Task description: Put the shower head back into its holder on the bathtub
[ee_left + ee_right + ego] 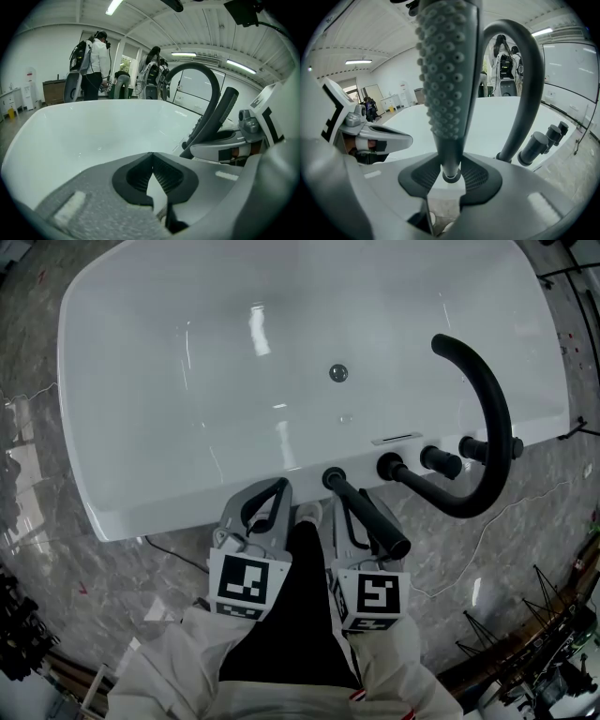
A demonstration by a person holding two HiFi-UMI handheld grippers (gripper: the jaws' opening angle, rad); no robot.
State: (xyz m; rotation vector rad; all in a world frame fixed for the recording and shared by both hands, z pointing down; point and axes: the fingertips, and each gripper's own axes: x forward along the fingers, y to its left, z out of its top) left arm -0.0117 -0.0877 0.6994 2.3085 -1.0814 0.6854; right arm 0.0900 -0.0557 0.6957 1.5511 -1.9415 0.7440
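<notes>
The black shower head (375, 519) stands tilted over the near rim of the white bathtub (141, 512). Its lower end is at a round black holder (333, 477) on that rim; whether it sits in it I cannot tell. My right gripper (345, 498) is shut on the handle near its lower end. In the right gripper view the nubbed face (445, 84) rises from between the jaws (451, 161). My left gripper (279, 486) hangs beside it on the left, shut and empty, its tips meeting (152, 157) above the rim.
A black arched faucet (492, 427) and black knobs (441, 461) stand on the rim to the right. The drain (338, 372) lies in the tub floor. A cable (487, 531) crosses the marble floor, with stands (553, 634) at lower right. People (93, 56) are beyond the tub.
</notes>
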